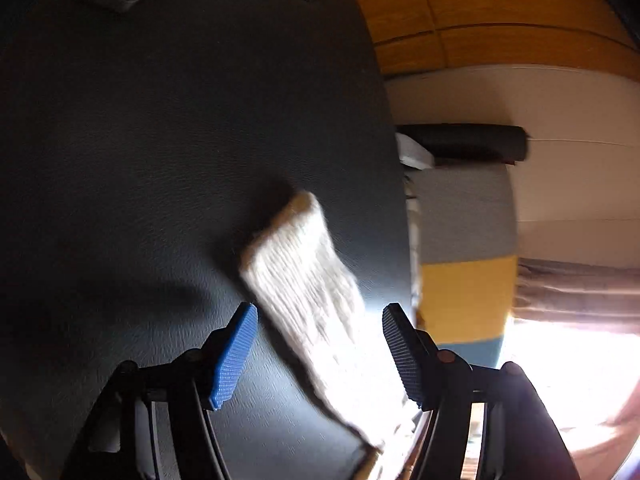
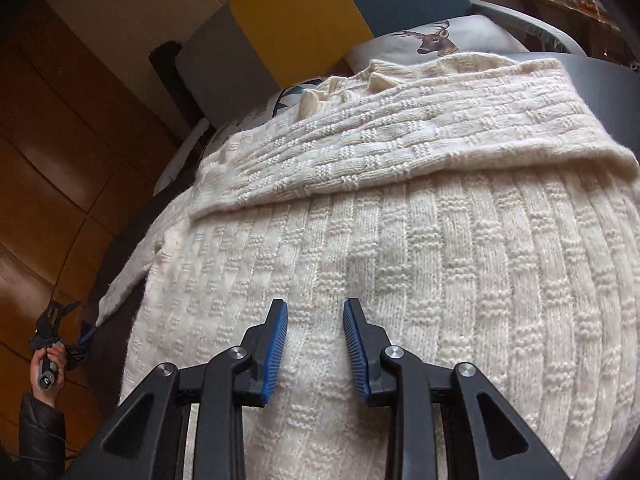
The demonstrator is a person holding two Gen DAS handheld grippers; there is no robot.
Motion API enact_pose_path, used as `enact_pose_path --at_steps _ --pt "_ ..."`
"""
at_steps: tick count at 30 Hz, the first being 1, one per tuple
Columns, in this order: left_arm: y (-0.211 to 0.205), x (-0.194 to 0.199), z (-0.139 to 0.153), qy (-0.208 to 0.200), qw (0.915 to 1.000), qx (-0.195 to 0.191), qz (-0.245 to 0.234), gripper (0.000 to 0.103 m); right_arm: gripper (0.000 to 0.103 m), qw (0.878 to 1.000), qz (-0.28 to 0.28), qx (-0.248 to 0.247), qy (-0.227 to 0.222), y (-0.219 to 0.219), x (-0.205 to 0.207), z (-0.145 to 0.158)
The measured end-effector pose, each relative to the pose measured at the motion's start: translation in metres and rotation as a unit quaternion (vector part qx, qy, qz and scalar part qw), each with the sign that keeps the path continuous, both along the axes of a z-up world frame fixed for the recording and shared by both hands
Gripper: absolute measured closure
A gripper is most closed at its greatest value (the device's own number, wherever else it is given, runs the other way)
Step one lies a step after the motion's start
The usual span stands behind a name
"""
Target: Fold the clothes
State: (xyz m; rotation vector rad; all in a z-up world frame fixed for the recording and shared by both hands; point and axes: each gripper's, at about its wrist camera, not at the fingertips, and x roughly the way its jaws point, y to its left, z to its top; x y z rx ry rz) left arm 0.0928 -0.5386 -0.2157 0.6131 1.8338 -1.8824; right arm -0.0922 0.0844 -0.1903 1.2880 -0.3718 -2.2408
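R gripper (image 2: 315,312): I see jaws part-spread, nothing pinched, poised over cream knit sweater (image 2: 400,272) spread on dark surface (image 2: 600,76); one part folded across far end. L gripper (image 1: 320,320): jaws spread wide, sweater's ribbed cuff (image 1: 304,264) lies loose btwn them, blurred, pads not touching. Deer cushion (image 2: 432,40) beyond sweater.

A living room in a home

Warm wooden floor (image 2: 48,184), a cushion printed with a deer (image 2: 436,40) at the far side against yellow and blue upholstery (image 2: 296,20), a dark leather-like tabletop (image 1: 160,160), and a curtain (image 1: 580,288) at a sunlit window, right.
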Motion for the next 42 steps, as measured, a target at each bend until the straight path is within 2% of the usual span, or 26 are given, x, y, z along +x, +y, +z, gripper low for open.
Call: enact_pose_path --at_steps 5,7,8,10,11,14,16,19,21,24,28,31,34,39,42 --pt "-0.010 -0.008 -0.012 0.029 0.9984 0.023 0.044 0.024 0.073 1.000 0.003 0.011 0.010 -0.003 0.002 0.000" --pt "-0.014 -0.013 -0.015 0.023 0.9983 0.027 0.046 0.023 0.073 1.000 0.000 0.008 0.012 -0.002 0.003 -0.001" --pt "-0.016 -0.016 -0.015 0.015 0.9986 0.028 0.041 0.026 0.073 1.000 -0.002 0.006 0.012 -0.002 0.003 -0.001" --pt "-0.019 -0.023 -0.017 -0.006 0.9990 0.030 0.032 0.060 0.073 1.000 -0.004 0.004 0.014 -0.001 0.004 -0.001" --pt "-0.020 -0.026 -0.021 -0.030 0.9985 0.037 0.029 0.099 0.073 1.000 -0.005 0.002 0.015 -0.001 0.004 -0.002" --pt "-0.021 -0.027 -0.032 -0.029 0.9971 0.058 0.040 0.096 0.073 1.000 -0.008 -0.006 0.015 0.001 0.005 -0.003" --pt "-0.020 -0.030 -0.029 -0.033 0.9975 0.051 0.037 0.096 0.073 1.000 -0.009 -0.017 0.013 0.004 0.003 -0.005" --pt "-0.013 -0.036 -0.016 -0.028 0.9989 0.029 0.025 0.096 0.073 0.999 -0.013 -0.045 0.004 0.009 0.001 -0.009" --pt "0.000 -0.047 0.006 -0.002 1.0000 -0.006 -0.005 0.096 0.074 0.998 -0.015 -0.062 -0.002 0.013 -0.001 -0.011" --pt "0.025 -0.073 0.042 0.033 0.9967 -0.046 -0.058 0.096 0.073 0.998 -0.016 -0.067 -0.003 0.012 -0.001 -0.012" --pt "0.068 -0.121 0.090 0.081 0.9848 -0.081 -0.131 0.096 0.073 0.998 -0.015 -0.059 0.000 0.010 0.000 -0.011" --pt "0.110 -0.165 0.118 0.119 0.9709 -0.087 -0.188 0.096 0.073 0.998 -0.016 -0.063 -0.002 0.011 0.000 -0.011" --pt "0.159 -0.215 0.136 0.134 0.9562 -0.092 -0.244 0.096 0.073 0.997 -0.016 -0.071 -0.004 0.014 0.000 -0.012" --pt "0.248 -0.291 0.139 0.122 0.9320 -0.092 -0.329 0.096 0.074 0.996 -0.017 -0.086 -0.008 0.017 -0.001 -0.013" --pt "0.304 -0.304 0.121 0.105 0.9171 -0.090 -0.374 0.096 0.074 0.995 -0.018 -0.095 -0.011 0.019 -0.001 -0.014"
